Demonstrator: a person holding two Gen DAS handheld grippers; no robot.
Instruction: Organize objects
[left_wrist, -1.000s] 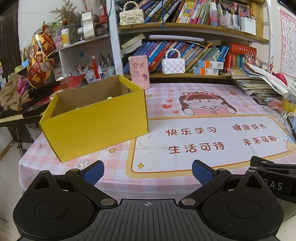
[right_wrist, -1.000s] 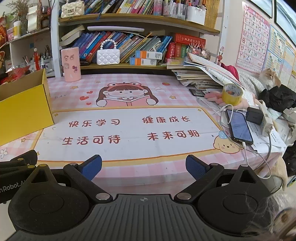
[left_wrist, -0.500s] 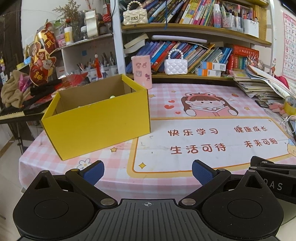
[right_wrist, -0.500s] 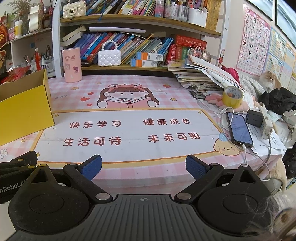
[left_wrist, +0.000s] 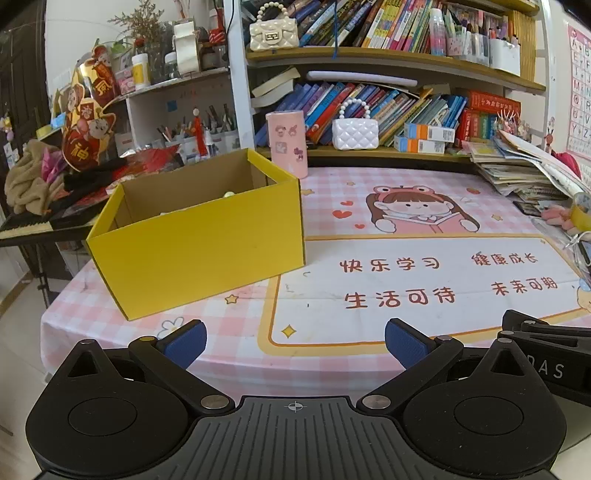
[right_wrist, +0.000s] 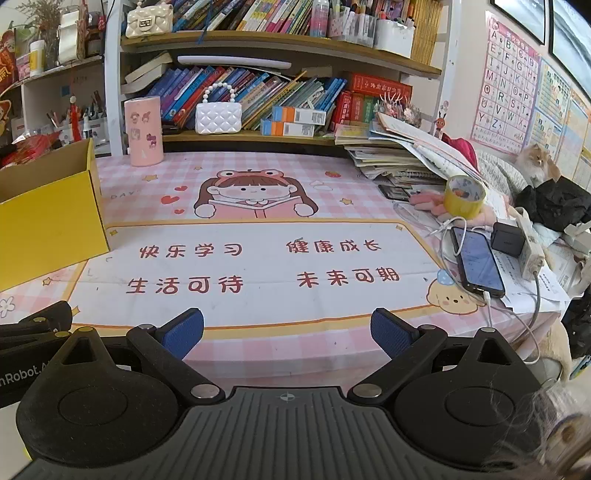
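Pink checked tabletop (left_wrist: 207, 317), bookshelves far. Yellow cardboard box (left_wrist: 199, 243) sits left, open-topped, something pale inside. Both my left fingers (left_wrist: 185, 345) and right fingers (right_wrist: 183, 333) spread wide, holding nothing. Box looks light, walls flex; I'd pinch the near rim by a corner.

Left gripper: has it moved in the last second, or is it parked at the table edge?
Yes. The left gripper, open and empty, has drifted slightly left: in its view the yellow box and the pink cup have slid right.
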